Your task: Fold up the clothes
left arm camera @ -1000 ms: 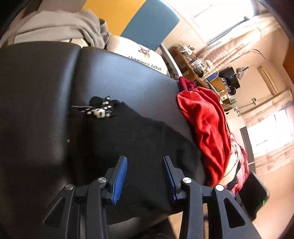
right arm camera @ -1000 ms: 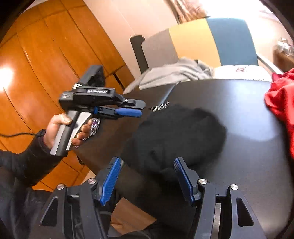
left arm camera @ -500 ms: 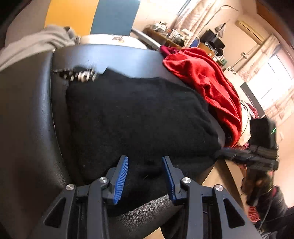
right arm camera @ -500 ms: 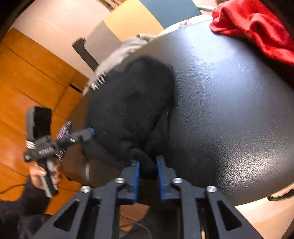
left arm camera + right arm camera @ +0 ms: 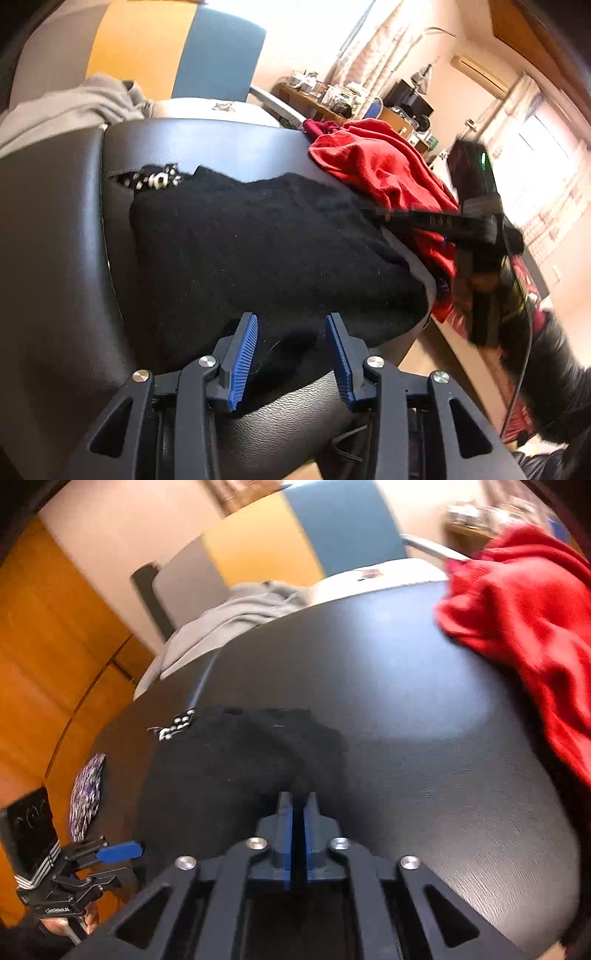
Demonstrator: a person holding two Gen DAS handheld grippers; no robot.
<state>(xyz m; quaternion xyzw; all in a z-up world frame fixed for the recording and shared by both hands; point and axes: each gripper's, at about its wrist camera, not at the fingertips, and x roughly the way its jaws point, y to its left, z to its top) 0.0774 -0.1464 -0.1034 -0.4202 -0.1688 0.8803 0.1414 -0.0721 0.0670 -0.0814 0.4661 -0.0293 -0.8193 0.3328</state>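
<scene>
A black garment lies on the black leather surface, with a black-and-white beaded trim at its far left corner. My left gripper is open, its blue pads either side of the garment's near edge. My right gripper is shut on a fold of the black garment and also shows in the left wrist view at the garment's right side. The left gripper shows at the lower left of the right wrist view.
A red garment is heaped at the right edge of the surface, also in the right wrist view. A grey garment and a white one lie behind. A chair back and wooden cabinets stand beyond.
My right gripper closed on the black garment's edge and has drawn it across. My left gripper swung around to the garment's near edge and stays open.
</scene>
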